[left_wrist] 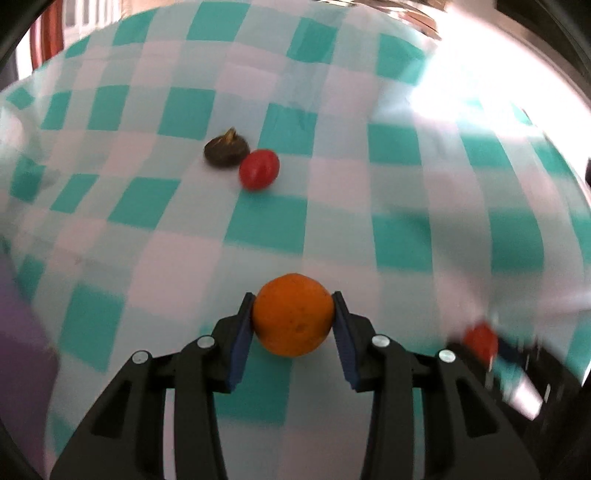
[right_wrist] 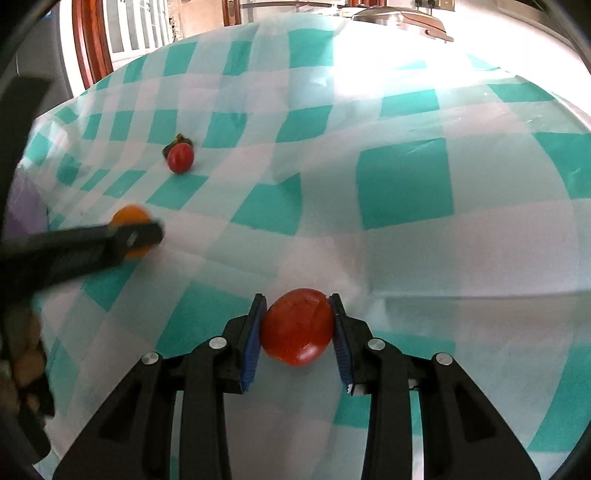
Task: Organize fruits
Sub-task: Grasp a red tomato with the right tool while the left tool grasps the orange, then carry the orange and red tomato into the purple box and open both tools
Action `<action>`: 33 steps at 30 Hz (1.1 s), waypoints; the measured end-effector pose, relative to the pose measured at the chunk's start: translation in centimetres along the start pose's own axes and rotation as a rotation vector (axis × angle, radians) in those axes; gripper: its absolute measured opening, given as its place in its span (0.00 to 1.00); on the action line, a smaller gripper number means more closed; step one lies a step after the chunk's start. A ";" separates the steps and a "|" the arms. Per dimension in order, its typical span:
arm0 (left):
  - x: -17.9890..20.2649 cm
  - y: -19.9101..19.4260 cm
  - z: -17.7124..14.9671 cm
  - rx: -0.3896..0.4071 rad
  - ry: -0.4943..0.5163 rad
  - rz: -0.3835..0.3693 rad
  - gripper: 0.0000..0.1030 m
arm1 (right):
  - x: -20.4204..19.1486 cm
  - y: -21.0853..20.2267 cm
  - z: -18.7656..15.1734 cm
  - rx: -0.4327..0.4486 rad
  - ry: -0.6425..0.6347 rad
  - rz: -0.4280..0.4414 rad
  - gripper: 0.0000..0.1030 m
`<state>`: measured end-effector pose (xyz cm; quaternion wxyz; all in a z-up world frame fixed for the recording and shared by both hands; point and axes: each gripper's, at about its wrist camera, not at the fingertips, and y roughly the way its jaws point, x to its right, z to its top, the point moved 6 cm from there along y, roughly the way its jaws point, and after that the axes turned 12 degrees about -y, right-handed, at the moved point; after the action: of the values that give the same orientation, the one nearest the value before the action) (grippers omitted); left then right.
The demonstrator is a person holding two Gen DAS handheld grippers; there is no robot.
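My left gripper (left_wrist: 293, 314) is shut on an orange fruit (left_wrist: 292, 314), held above the checked cloth; the left gripper (right_wrist: 133, 236) and the orange fruit (right_wrist: 129, 215) also show blurred at the left of the right wrist view. My right gripper (right_wrist: 297, 326) is shut on a red tomato-like fruit (right_wrist: 297, 326); that red fruit (left_wrist: 480, 341) shows blurred at the lower right of the left wrist view. A second red fruit (left_wrist: 259, 169) lies on the cloth touching a dark brown fruit (left_wrist: 225, 149); both also show in the right wrist view, the red one (right_wrist: 180, 158) in front of the dark one (right_wrist: 181, 139).
A teal and white checked cloth (left_wrist: 332, 221) covers the table (right_wrist: 406, 184). A shiny metal lid or pot (right_wrist: 402, 18) stands at the far edge. A purple object (left_wrist: 22, 332) sits at the left. A wooden door frame (right_wrist: 90, 44) is behind the table.
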<state>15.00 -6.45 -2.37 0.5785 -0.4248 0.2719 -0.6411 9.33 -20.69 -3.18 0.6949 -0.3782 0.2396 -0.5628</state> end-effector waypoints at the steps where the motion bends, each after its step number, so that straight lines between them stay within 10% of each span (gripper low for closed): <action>1: -0.1 -0.5 -0.9 0.001 0.040 0.007 0.40 | -0.2 0.1 -0.3 -0.002 -0.001 0.005 0.34; 10: -1.6 -4.1 -4.9 0.002 0.047 0.014 0.40 | -2.7 -1.9 -1.4 -0.052 0.095 0.089 0.34; 33: -11.7 -28.4 -13.9 0.177 0.062 -0.001 0.40 | -15.1 -17.8 -2.6 -0.013 0.115 0.235 0.34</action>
<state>-11.80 8.18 11.91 0.6048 -0.3522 0.2316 -0.6757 -7.12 -8.22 8.07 0.7386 -0.3191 0.3254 -0.4968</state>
